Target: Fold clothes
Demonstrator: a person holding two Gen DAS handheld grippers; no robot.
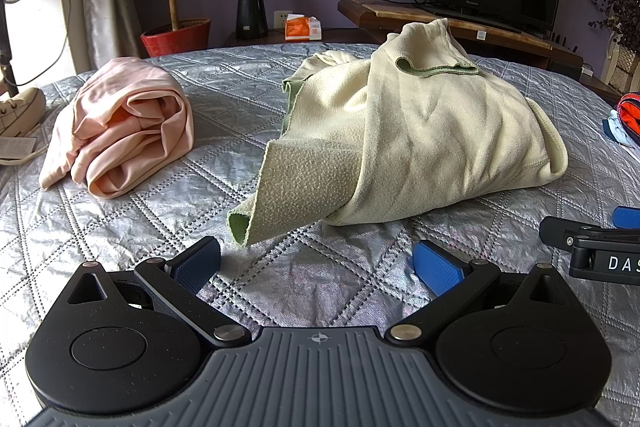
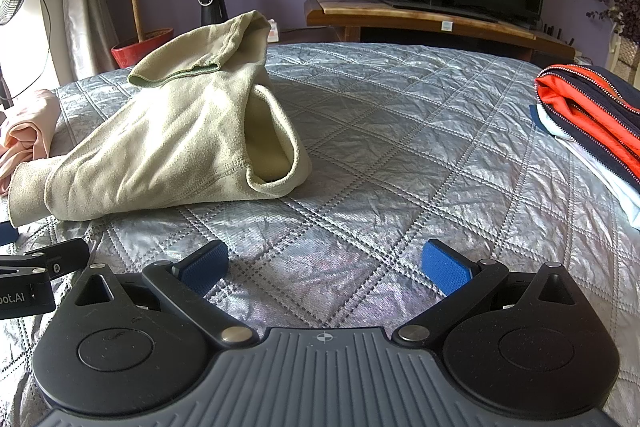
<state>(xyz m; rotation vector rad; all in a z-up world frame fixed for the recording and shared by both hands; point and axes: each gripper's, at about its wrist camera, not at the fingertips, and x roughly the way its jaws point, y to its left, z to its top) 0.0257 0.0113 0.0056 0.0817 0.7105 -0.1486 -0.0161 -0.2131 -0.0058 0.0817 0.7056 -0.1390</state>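
Nearest the lens in each view is the gripper's own body, grey and ribbed, with two blue pads spread wide over bare quilt. The left gripper (image 1: 318, 263) has its fingers apart and holds nothing; the right gripper (image 2: 324, 265) is the same, fingers apart and empty. Both hover low at the near edge of the bed (image 2: 400, 131).

The cream top (image 1: 420, 135) lies in a heap just ahead of the left gripper and to the left of the right one. It is bunched, with a green-edged cuff or neckline draped over its peak and a flap (image 1: 276, 195) showing the fleecy inner side, its tip just short of the left pads. From the right view, an open hem or armhole gapes toward the middle of the bed.

A pink garment (image 1: 120, 131) sits rolled to the left, well apart. A stack (image 2: 592, 123) with orange and navy on top lies at the right edge, seemingly folded.

The step in hand looks to be taking hold of the cream top to spread it flat. To do it well, I would take the flap's edge with the left gripper and a matching hem edge with the right, pinching one layer only, then lift and draw the two apart so the heap opens before it is laid down. Gripping the bunched middle would likely carry the tangle along.
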